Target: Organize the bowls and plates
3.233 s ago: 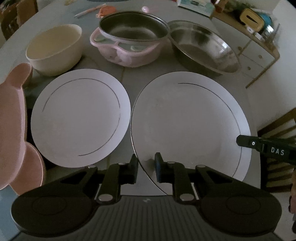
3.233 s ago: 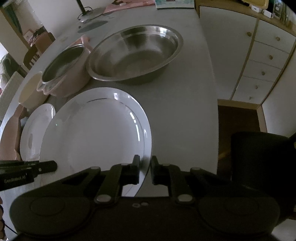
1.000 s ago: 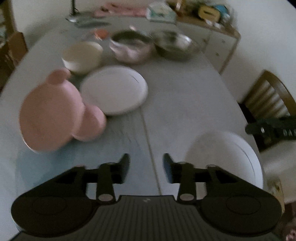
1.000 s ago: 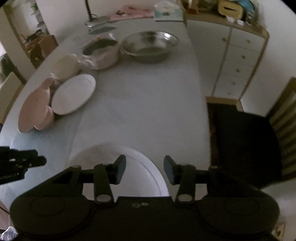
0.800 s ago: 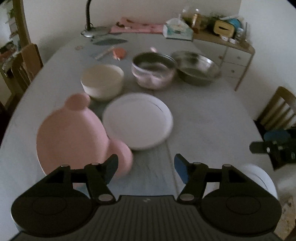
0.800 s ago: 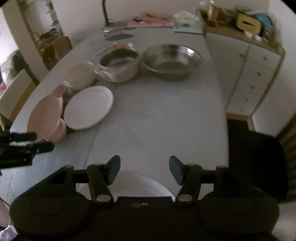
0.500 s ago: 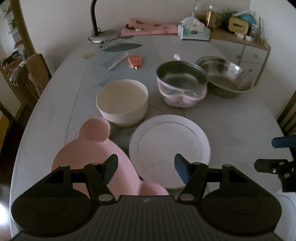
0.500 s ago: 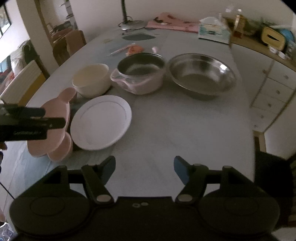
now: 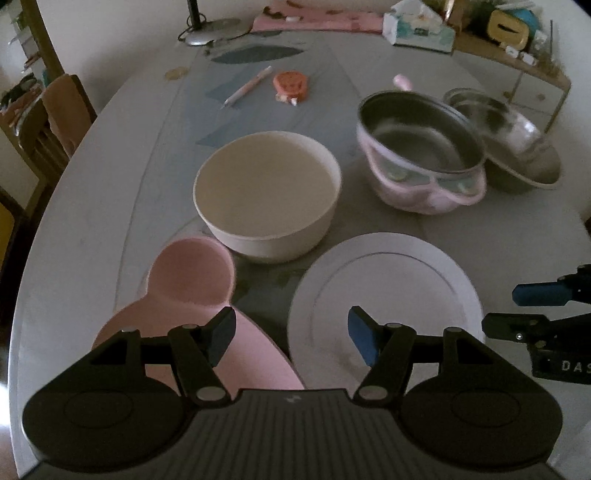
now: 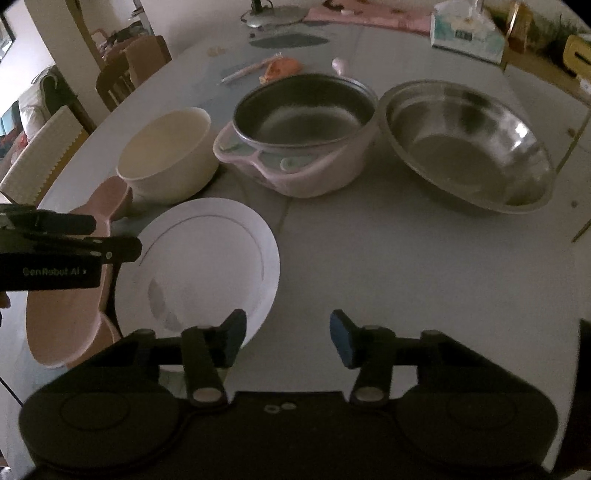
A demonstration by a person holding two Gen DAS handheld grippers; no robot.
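A small white plate (image 9: 384, 295) lies on the table just ahead of my left gripper (image 9: 291, 332), which stands open and empty, its left finger over the pink bear-shaped plate (image 9: 192, 280). Behind them are a cream bowl (image 9: 266, 192), a pink pot with a steel liner (image 9: 421, 147) and a wide steel bowl (image 9: 517, 144). My right gripper (image 10: 288, 334) hovers at the white plate's (image 10: 207, 266) near right rim. Its jaws are closing with nothing between them. The pink plate (image 10: 62, 317) is partly hidden by the left gripper (image 10: 74, 240).
A pen (image 9: 247, 86), an orange item (image 9: 291, 85), a lamp base (image 9: 210, 31) and a tissue box (image 9: 421, 27) sit at the table's far end. Chairs (image 10: 122, 81) stand along the left edge. A cabinet (image 9: 532, 85) is past the right edge.
Both grippers let go of the large white plate near the front edge, opened, and moved forward to the small white plate. The large plate is out of view now.
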